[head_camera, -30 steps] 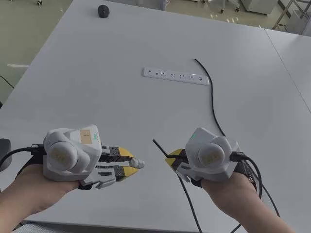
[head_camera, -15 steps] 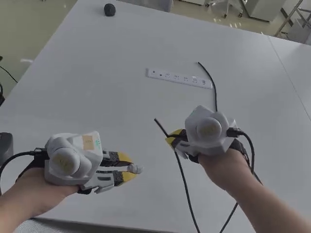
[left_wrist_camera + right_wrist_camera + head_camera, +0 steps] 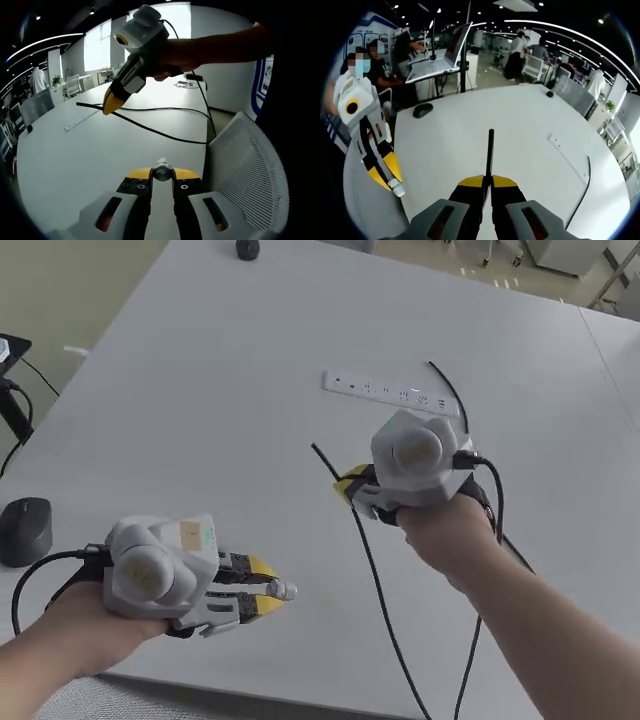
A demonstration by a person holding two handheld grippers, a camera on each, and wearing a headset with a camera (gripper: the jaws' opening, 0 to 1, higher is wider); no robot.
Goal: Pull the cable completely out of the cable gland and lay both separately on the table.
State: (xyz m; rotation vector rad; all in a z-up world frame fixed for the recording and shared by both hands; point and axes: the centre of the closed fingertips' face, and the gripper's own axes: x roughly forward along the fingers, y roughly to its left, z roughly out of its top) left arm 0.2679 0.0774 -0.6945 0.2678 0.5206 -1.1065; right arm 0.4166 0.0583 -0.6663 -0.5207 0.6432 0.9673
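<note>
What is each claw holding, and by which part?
Left claw: the cable gland, pinched by one end. Right claw: the black cable, gripped just behind its free end.

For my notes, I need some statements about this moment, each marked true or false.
1. The right tool is shut on the black cable. True.
2. The cable passes through the cable gland. False: the cable gland sits between the jaws of the left tool, apart from the cable.
3. A power strip lies on the table. True.
4. Both tools are open and hold nothing. False: each is shut on its own part.
</note>
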